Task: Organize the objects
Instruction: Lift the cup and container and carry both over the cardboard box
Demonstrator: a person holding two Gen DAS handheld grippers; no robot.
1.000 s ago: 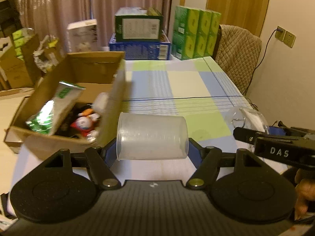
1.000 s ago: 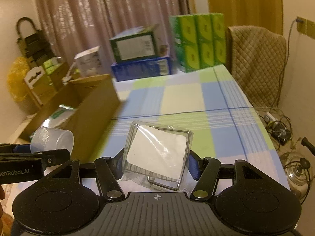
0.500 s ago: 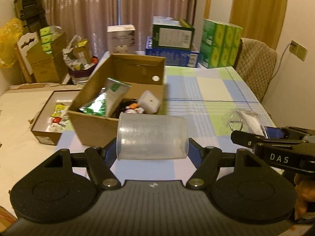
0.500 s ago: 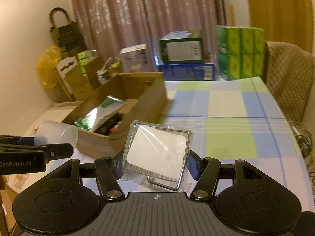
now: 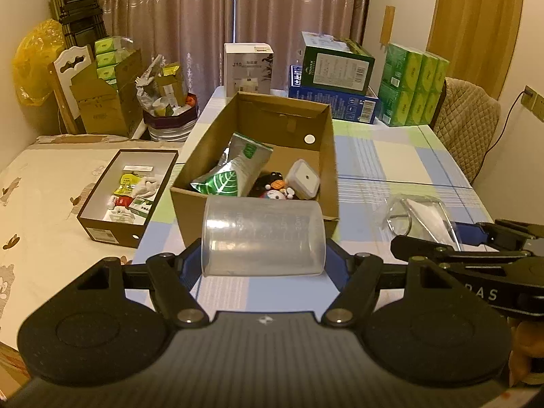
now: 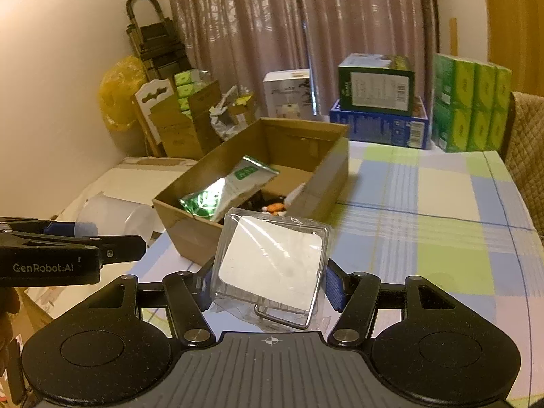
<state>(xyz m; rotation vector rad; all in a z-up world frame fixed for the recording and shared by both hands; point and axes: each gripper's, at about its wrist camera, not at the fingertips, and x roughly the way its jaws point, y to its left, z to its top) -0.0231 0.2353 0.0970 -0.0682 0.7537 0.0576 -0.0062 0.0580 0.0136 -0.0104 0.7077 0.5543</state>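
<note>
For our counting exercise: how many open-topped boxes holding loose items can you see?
2: the cardboard box on the checked table, and the dark shoebox left of it. Others may be hidden.

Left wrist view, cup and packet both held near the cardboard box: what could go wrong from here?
1. The left tool squeezes the thin clear cup sideways; it may flex and slip.
2. The cardboard box is already crowded by the foil pouch, so a dropped cup could land on it and roll.
3. The right tool holds a slick plastic packet, which may slide out.

"GenRobot.AI" is printed on the left hand-held gripper, and "J10" on the white box.
</note>
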